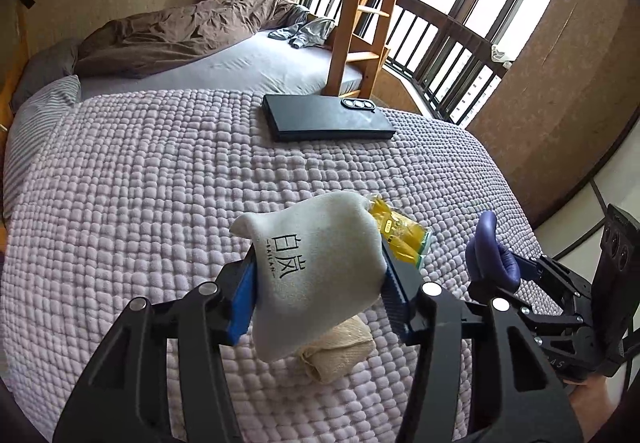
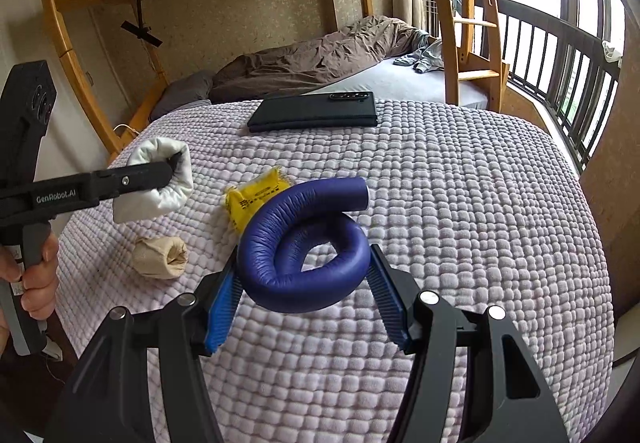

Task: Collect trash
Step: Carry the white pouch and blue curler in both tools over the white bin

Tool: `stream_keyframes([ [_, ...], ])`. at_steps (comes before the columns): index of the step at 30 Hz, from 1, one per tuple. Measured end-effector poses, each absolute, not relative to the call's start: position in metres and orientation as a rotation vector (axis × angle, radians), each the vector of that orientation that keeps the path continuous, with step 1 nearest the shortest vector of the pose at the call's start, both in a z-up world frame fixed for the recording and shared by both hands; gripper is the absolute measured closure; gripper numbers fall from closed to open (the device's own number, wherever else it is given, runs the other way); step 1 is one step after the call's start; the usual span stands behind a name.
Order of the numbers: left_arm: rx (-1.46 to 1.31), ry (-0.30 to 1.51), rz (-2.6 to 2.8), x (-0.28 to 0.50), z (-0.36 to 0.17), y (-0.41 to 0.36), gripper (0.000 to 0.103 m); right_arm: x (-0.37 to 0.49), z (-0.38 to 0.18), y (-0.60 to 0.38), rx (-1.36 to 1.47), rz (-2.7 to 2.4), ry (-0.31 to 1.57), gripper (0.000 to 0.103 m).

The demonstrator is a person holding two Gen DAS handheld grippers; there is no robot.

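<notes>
Grey pouch (image 1: 316,279) clamped in left tool (image 1: 320,295), blue foam tube (image 2: 304,243) clamped in right tool (image 2: 304,283), above quilted blanket (image 2: 440,203).

Yellow wrapper (image 2: 256,203) crumpled on blanket; beige paper wad (image 2: 160,257) nearby.

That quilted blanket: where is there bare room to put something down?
The blanket lies bare on the right, from the phone down to the near edge, and between the phone and the yellow packet. It is crowded at left, around the packet and the beige roll.
</notes>
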State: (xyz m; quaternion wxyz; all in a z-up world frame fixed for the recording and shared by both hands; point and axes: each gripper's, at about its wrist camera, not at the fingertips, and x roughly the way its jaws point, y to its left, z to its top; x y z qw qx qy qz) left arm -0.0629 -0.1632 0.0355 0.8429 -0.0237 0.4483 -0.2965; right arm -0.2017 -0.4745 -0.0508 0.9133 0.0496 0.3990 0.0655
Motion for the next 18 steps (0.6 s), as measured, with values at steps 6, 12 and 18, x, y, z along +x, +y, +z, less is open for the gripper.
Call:
stream_keyframes([
  [6,-0.040,0.923,-0.635,-0.073,0.047,-0.158,0.049,-0.215,-0.049,-0.468,0.098,0.151,0.827,0.044],
  [12,-0.017,0.907,-0.637,-0.093,0.055,-0.151,0.048,-0.229,-0.046,-0.464,0.098,0.161,0.830,0.044],
  [18,0.017,0.886,-0.628,-0.114,0.060,-0.143,0.048,-0.243,-0.044,-0.460,0.107,0.170,0.833,0.044],
])
